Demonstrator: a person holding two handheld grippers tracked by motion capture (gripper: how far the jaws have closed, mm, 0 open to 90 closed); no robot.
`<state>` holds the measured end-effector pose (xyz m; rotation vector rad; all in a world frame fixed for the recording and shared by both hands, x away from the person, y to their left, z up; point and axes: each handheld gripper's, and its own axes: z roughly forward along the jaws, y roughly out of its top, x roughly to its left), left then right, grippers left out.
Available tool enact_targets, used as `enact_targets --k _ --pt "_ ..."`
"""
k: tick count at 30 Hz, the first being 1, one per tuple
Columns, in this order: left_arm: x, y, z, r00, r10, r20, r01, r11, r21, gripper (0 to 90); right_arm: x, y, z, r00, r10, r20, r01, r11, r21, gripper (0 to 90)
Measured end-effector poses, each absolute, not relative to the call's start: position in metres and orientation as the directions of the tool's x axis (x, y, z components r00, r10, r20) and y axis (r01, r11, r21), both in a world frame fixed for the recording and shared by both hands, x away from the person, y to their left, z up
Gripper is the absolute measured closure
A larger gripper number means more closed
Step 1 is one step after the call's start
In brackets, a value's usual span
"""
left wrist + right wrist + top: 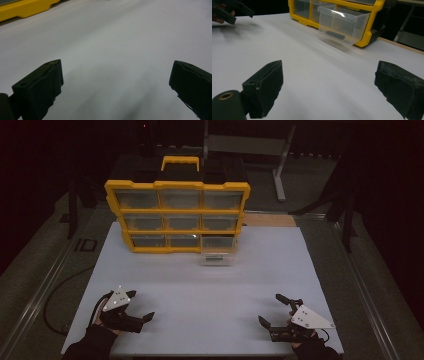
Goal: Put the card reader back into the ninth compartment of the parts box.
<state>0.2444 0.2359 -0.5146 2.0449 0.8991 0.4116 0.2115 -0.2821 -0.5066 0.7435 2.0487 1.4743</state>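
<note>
Drawer (342, 23) contents blurred; organizer (177, 215) top dim

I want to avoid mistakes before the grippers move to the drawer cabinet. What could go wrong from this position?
1. The clear drawer at the bottom right of the yellow cabinet is pulled partly out; a hard pull may bring it fully out and tip the dark item inside.
2. The cabinet stands free on the white table, so pushing the drawer with only the right gripper may slide it back.
3. The left gripper is far away, open.
</note>
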Motion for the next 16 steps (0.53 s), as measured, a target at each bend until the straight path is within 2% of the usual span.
enact_targets --k 5,16 --pt "0.2425 0.2349 -0.5155 0.675 0.738 -0.001 0.431 -0.394 0.812 0.4 0.2127 -0.2818 -0.5075 -0.725 0.682 -0.095 0.138 0.279 0.95 8.4" --pt "0.243 0.2349 -0.5187 0.682 0.731 -0.013 0.434 -0.39 0.812 0.4 0.2133 -0.2807 -0.5082 -0.728 0.68 -0.088 0.141 0.274 0.951 8.4"
